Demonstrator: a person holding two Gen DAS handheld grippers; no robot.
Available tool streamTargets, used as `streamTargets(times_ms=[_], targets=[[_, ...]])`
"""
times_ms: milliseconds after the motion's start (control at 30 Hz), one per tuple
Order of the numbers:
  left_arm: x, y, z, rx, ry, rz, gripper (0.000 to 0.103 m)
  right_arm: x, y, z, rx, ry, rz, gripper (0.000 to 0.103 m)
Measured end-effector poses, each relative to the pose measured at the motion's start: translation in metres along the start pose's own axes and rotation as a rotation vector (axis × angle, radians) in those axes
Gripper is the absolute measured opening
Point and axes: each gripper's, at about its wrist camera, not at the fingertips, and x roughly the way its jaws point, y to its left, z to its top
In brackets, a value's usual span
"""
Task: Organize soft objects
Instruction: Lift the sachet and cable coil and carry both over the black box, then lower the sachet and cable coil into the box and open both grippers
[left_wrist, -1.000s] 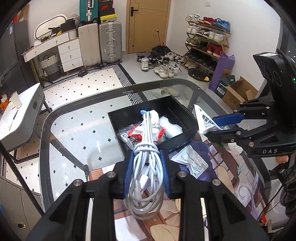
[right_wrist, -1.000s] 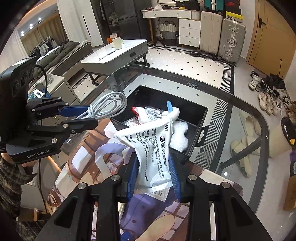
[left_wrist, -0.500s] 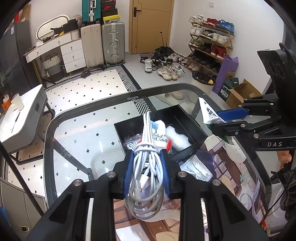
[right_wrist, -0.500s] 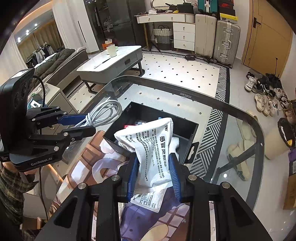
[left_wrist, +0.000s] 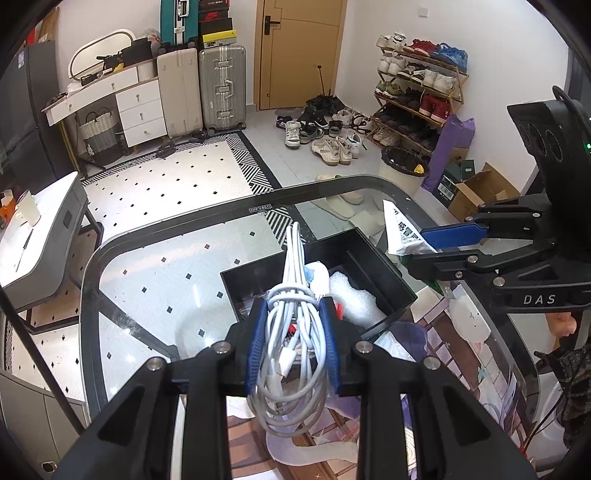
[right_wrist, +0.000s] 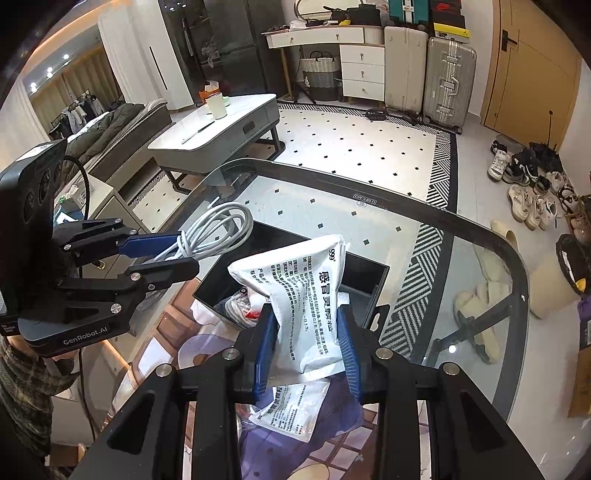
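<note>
- Black bin (left_wrist: 384, 273) sits on the glass table (left_wrist: 155, 280), already part-filled: bubble wrap (left_wrist: 351, 299), a few packets, something red underneath. Exact contents hard to tell, the grippers block most of it.
- Left gripper (left_wrist: 293, 343): jaws clamped on a bundled white cable (left_wrist: 295, 332), loops hanging out both front and back. Held in the air just short of the bin's near edge.
- Right gripper (right_wrist: 306, 343): jaws pinched on a white medicine sachet (right_wrist: 295, 291), held upright above the bin's near right corner.
- One more sachet (right_wrist: 291, 406) lies flat on the printed mat (right_wrist: 332, 443) below the right gripper, not yet collected.
- Step, my read: transport phase, both items carried, neither released.
- Next: move each load forward over the bin opening, lower, then spread the jaws. Cable likely needs to go in loops-first or it drapes over the wall. Stagger the two drops so the grippers don't clash over the bin.
</note>
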Motion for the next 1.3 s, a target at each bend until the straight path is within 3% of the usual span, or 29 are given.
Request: streamTargets(times_ms=[900, 1300], targets=[[0.06, 0.007, 0.01, -0.003, 0.046, -0.053, 0.027, 0.071, -0.017, 0.013, 0.026, 0.079, 0.025, 0.033], [0.074, 0.009, 0.007, -0.024, 0.093, -0.043, 0.027, 0.098, -0.014, 0.012, 0.021, 0.126, 0.026, 0.033]])
